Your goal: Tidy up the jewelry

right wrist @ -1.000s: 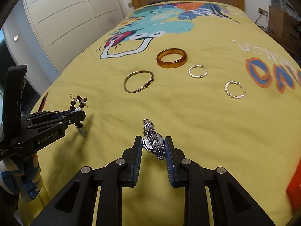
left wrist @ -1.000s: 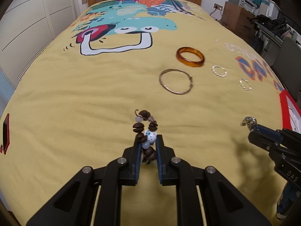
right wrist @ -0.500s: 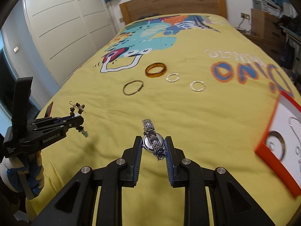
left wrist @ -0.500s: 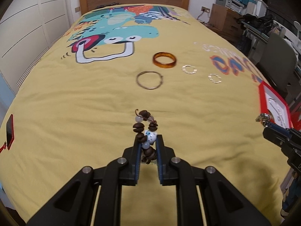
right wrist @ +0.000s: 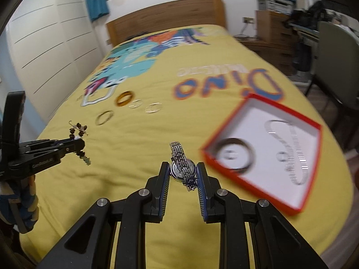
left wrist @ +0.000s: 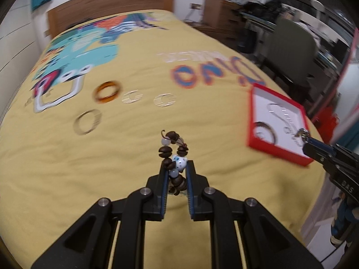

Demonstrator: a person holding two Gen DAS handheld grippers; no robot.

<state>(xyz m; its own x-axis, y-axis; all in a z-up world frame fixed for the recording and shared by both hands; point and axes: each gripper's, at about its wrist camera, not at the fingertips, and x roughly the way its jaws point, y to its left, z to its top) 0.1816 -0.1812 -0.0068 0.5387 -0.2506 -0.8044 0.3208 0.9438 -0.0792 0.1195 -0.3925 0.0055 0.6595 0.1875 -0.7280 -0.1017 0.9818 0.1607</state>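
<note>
both pairs of fingers are clamped on jewelry above a yellow bedspread [right wrist: 139, 170]. the left gripper [left wrist: 176, 170] pinches a beaded bracelet [left wrist: 174, 151] of dark brown and pale beads, with one white bead spotted blue sitting between the blue pads; a loop of beads stands up past the fingertips and a few more hang below. the right gripper [right wrist: 182, 171] squeezes a silver watch [right wrist: 181, 165] by its round case, the metal band sticking up past the tips and trailing down between the fingers.

from the right wrist view, the left gripper shows at the left edge with the bracelet dangling clear of the cover, carried by a hand [right wrist: 21, 204] in a blue and white glove. from the left wrist view, the right gripper's tip reaches in at the right edge, over the near corner of a red box [left wrist: 251, 121].

that shallow box, white inside, lies on the bedspread to the right. it holds a dark bangle [right wrist: 235, 154] and a silver chain [right wrist: 291, 150].

further up the bed, blurred, lie an amber bangle [left wrist: 107, 90], a thin metal bangle [left wrist: 87, 124] nearer than it, and two small silver hoops [left wrist: 165, 99] to its right. beyond them are a cartoon print and a wooden headboard [right wrist: 166, 18].
</note>
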